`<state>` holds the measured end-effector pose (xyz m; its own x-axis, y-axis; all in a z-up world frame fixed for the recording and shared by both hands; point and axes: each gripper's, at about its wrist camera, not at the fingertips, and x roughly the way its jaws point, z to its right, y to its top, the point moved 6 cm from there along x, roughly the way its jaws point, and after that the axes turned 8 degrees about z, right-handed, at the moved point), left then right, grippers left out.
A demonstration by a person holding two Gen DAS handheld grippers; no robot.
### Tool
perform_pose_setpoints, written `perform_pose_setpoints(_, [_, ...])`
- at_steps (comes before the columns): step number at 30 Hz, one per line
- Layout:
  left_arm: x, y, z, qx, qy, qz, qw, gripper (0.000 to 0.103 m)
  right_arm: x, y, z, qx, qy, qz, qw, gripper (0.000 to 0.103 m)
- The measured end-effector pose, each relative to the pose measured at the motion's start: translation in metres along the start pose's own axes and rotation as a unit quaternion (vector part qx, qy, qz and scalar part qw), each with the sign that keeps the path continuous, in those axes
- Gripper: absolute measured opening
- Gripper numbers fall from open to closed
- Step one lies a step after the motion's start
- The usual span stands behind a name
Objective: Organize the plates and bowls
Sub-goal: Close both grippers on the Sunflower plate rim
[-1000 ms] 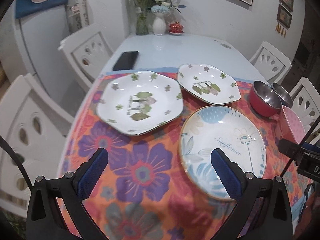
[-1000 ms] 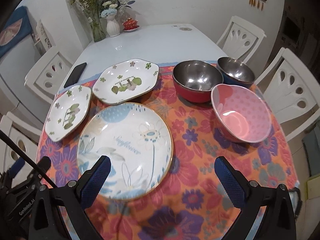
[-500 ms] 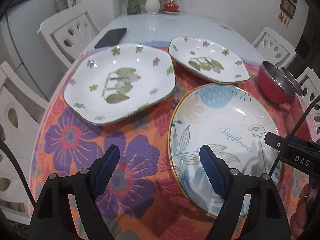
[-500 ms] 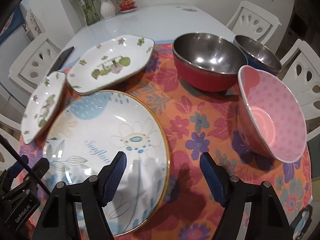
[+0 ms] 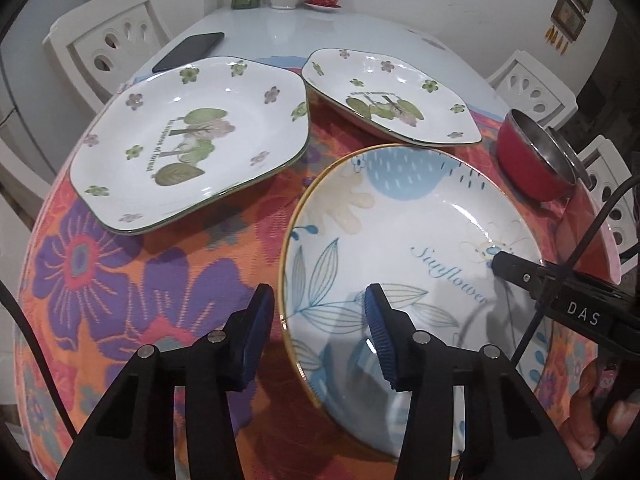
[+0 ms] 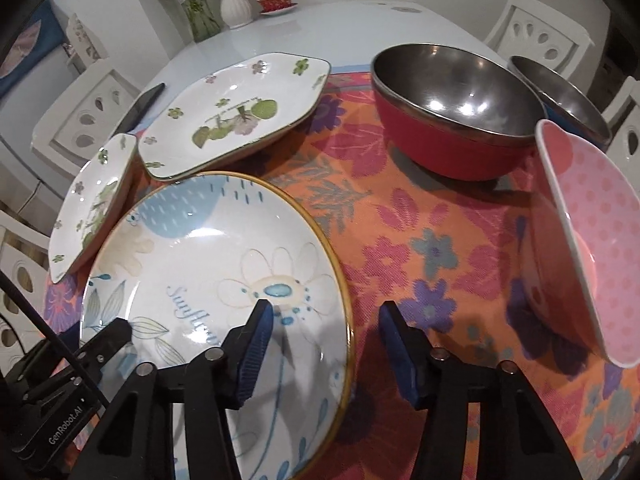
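Note:
A round sunflower plate [image 5: 400, 240] [image 6: 208, 248] lies on the flowered cloth at the near edge. My left gripper [image 5: 320, 332] straddles its left rim; the jaws are closing, and the pads do not touch the rim between them. My right gripper [image 6: 326, 344] straddles the right rim the same way, also closing without contact. Behind lie two six-sided floral plates [image 5: 192, 144] [image 5: 392, 96]. To the right stand a red steel bowl [image 6: 452, 120], a blue steel bowl [image 6: 568, 96] and a tilted pink bowl [image 6: 588, 240].
A black phone [image 5: 188, 51] lies on the bare white table [image 5: 320, 36] behind the cloth. A vase [image 6: 234, 8] with flowers and a small red dish [image 6: 276, 0] stand at the far end. White chairs [image 5: 108, 48] ring the table.
Both grippers have sunk toward the sunflower plate and their jaws have narrowed from wide open. Each now straddles one side of the plate's rim.

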<state>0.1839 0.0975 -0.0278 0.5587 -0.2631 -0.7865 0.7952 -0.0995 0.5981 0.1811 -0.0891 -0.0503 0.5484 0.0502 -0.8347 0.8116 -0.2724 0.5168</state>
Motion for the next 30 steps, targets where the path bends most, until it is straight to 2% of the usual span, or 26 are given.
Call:
perform_pose_setpoints(5, [0.002,0.002,0.000,-0.005,-0.009,-0.001,0.9999,0.044,0.006,0.004,-0.009,-0.017,0.028,-0.006,0.999,0.048])
perform_pose_setpoints(7, [0.000,0.002,-0.003,-0.017,-0.012,0.000,0.9998,0.039,0.007,0.004,-0.012,-0.022,0.031,-0.006,0.999,0.048])
perform_pose_setpoints(9, [-0.002,0.003,-0.008,-0.037,-0.029,0.000,0.9989,0.032,0.008,0.005,-0.012,-0.018,0.034,-0.006,0.999,0.048])
perform_pose_setpoints(13, [-0.008,0.001,-0.025,-0.091,-0.076,-0.004,0.9930,0.029,0.008,0.005,-0.010,-0.013,0.043,-0.005,0.999,0.048])
perform_pose_setpoints(18, [-0.005,-0.003,-0.028,-0.102,-0.111,-0.017,0.9884,0.028,0.004,0.003,-0.007,-0.017,0.045,-0.005,0.999,0.048])
perform_pose_setpoints(20, [-0.003,-0.004,-0.024,-0.097,-0.112,-0.017,0.9888,0.028,0.004,0.003,-0.008,-0.018,0.047,-0.004,0.999,0.048])
perform_pose_setpoints(22, [-0.002,-0.004,-0.018,-0.090,-0.111,-0.014,0.9896,0.017,0.004,0.003,-0.011,-0.021,0.052,-0.003,0.998,0.048])
perform_pose_setpoints(26, [-0.005,-0.004,-0.008,-0.046,-0.073,-0.007,0.9963,0.017,0.003,0.002,-0.016,-0.034,0.048,0.000,0.998,0.048])
perform_pose_setpoints(30, [-0.013,-0.007,-0.015,-0.051,-0.069,-0.004,0.9963,0.017,-0.006,-0.003,-0.021,-0.049,0.051,0.003,0.998,0.048])
